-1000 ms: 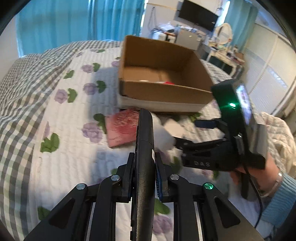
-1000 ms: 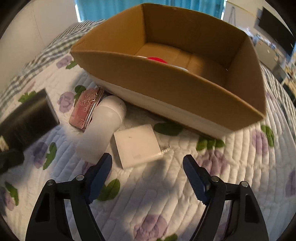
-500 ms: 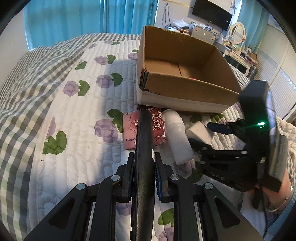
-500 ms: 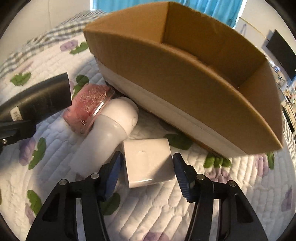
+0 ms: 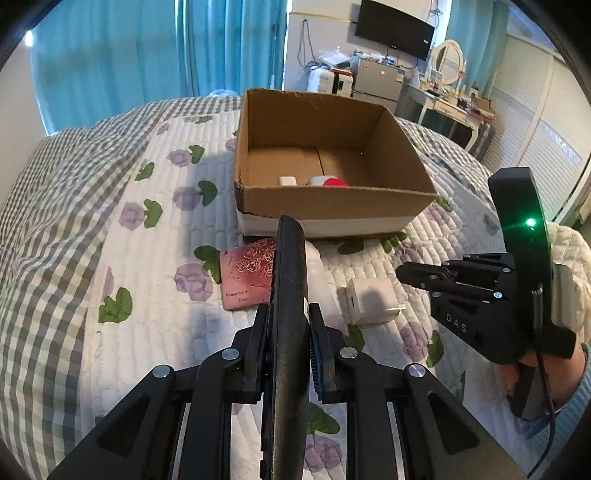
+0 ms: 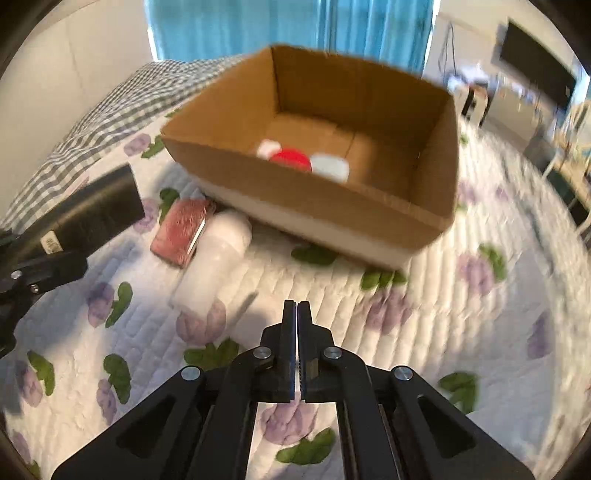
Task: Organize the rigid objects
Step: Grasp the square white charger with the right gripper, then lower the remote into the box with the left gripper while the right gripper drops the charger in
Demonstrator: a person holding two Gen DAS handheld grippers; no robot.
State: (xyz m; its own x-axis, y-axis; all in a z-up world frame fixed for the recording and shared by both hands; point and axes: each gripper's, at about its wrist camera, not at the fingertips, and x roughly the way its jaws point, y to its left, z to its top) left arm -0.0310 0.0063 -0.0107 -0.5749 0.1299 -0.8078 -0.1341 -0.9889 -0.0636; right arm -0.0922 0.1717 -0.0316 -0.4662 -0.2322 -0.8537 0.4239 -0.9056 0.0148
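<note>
My left gripper (image 5: pixel 290 317) is shut on a long flat black object (image 5: pixel 290 295), held above the quilt; the same object shows at the left of the right wrist view (image 6: pixel 92 218). My right gripper (image 6: pixel 297 314) is shut and empty above the quilt; it also shows at the right of the left wrist view (image 5: pixel 406 273). An open cardboard box (image 5: pixel 332 206) holds white and red items (image 6: pixel 291 158). In front of it lie a pink rose-patterned case (image 5: pixel 247 277), a white bottle (image 6: pixel 218 258) and a white charger cube (image 5: pixel 371 301).
The bed has a white quilt with purple flowers (image 5: pixel 147 314) and a grey checked blanket (image 5: pixel 48 221) at the left. A person's hand (image 5: pixel 546 369) holds the right gripper. Furniture and a TV (image 5: pixel 393 27) stand beyond the bed.
My right gripper has closed without the charger cube and pulled up and back; the cube lies on the quilt. My left gripper rose, still holding the black object.
</note>
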